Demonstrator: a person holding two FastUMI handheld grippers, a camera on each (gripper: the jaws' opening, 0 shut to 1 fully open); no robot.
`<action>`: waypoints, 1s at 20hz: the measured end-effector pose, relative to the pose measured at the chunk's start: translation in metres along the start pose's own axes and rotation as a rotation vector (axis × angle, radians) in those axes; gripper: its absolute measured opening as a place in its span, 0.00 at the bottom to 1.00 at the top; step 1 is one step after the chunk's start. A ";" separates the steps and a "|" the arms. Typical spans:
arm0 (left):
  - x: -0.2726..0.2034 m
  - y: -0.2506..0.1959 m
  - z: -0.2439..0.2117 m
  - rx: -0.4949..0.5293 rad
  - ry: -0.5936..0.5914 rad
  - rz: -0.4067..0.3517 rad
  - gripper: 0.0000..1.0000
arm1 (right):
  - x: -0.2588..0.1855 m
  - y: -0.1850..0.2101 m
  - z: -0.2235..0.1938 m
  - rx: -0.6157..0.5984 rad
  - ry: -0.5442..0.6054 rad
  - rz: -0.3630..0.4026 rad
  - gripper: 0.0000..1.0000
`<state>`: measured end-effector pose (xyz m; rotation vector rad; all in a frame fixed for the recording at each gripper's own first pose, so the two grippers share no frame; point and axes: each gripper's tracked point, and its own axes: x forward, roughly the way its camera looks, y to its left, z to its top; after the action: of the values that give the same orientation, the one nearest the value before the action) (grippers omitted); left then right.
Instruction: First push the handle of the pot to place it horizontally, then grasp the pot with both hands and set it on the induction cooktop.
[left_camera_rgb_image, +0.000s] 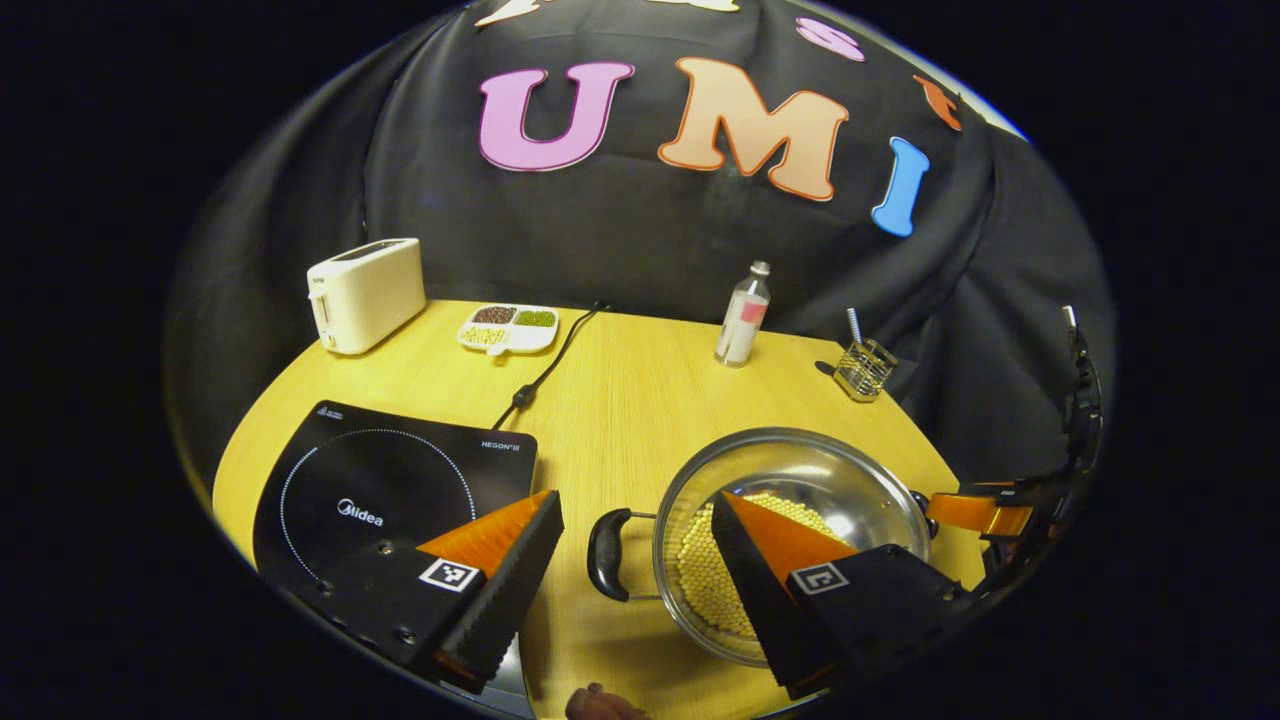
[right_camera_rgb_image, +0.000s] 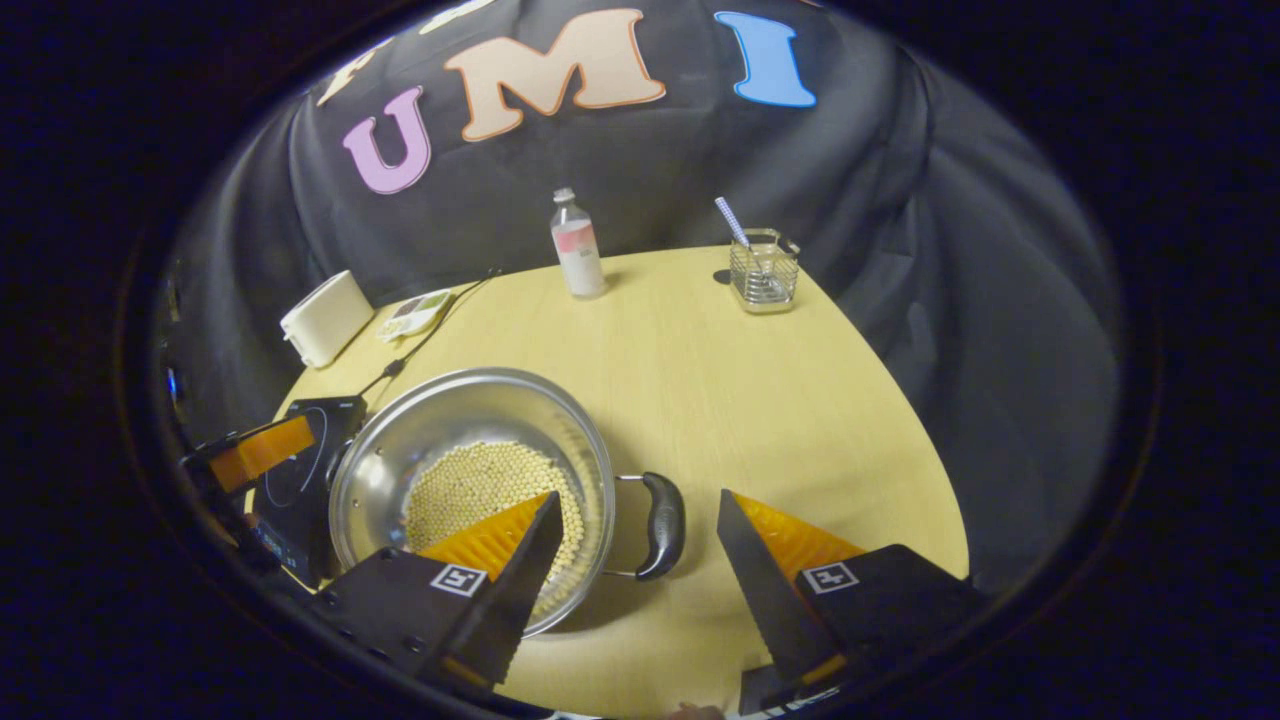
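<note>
A steel pot (left_camera_rgb_image: 800, 470) with yellow beans in it stands on the wooden table (left_camera_rgb_image: 620, 400), right of the black induction cooktop (left_camera_rgb_image: 390, 490). My left gripper (left_camera_rgb_image: 632, 500) is open, its jaws straddling the pot's black left handle (left_camera_rgb_image: 607, 553) from above without touching it. The right gripper (left_camera_rgb_image: 985, 510) shows at the pot's far side. In the right gripper view, the pot (right_camera_rgb_image: 450, 420) lies at lower left and its black right handle (right_camera_rgb_image: 662, 525) sits between the spread jaws of my open right gripper (right_camera_rgb_image: 637, 498). The left gripper (right_camera_rgb_image: 260, 450) hovers beyond the pot, over the cooktop (right_camera_rgb_image: 300, 470).
Along the back stand a cream toaster (left_camera_rgb_image: 365, 293), a divided dish of beans (left_camera_rgb_image: 508, 327), a small bottle (left_camera_rgb_image: 743, 320) and a wire holder (left_camera_rgb_image: 865, 368). The cooktop's cord (left_camera_rgb_image: 545, 375) runs toward the wall. The table's edge curves close behind the cooktop.
</note>
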<state>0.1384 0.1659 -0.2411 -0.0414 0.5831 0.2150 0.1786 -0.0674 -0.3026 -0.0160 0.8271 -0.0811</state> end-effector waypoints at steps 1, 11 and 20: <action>0.005 0.001 -0.003 0.001 0.005 0.000 0.98 | 0.003 -0.001 -0.002 -0.003 0.008 -0.001 0.98; 0.042 -0.003 -0.043 0.019 0.143 -0.031 0.98 | 0.033 0.002 -0.022 0.007 0.086 0.002 0.96; 0.051 0.004 -0.067 -0.055 0.221 -0.024 0.96 | 0.049 0.008 -0.033 0.031 0.143 0.027 0.92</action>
<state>0.1430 0.1729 -0.3248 -0.1265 0.7963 0.2044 0.1877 -0.0629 -0.3617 0.0304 0.9683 -0.0702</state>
